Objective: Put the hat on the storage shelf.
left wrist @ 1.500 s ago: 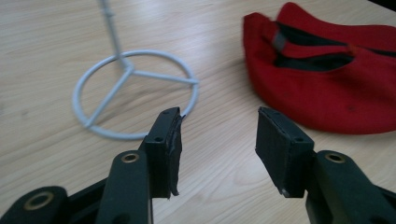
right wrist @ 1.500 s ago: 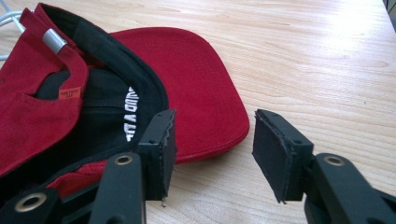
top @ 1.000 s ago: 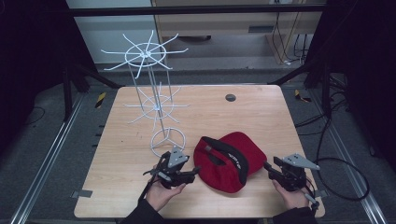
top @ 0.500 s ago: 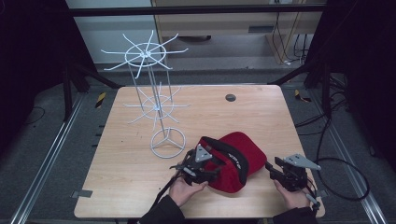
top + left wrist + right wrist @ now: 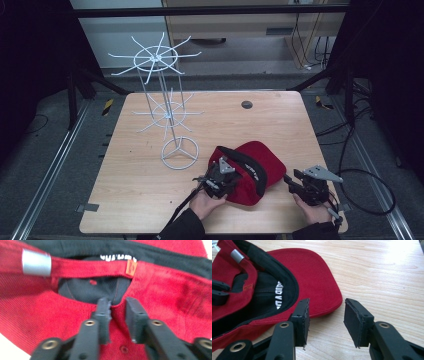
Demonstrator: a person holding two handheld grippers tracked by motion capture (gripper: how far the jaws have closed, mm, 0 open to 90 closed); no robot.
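Wooden table, left tool jaws slightly apart at red cap rim, right tool open beside brim

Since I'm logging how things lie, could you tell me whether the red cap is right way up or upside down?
Upside down. The cap lies on the table with its black lining and printed sweatband facing up, opening upward, brim flat on the wood.

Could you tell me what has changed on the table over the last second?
The left tongs moved right, from beside the wire rack's base to the red cap, and now straddle its back edge with a gap between the jaws. The right tongs, the cap and the wire rack stayed put.
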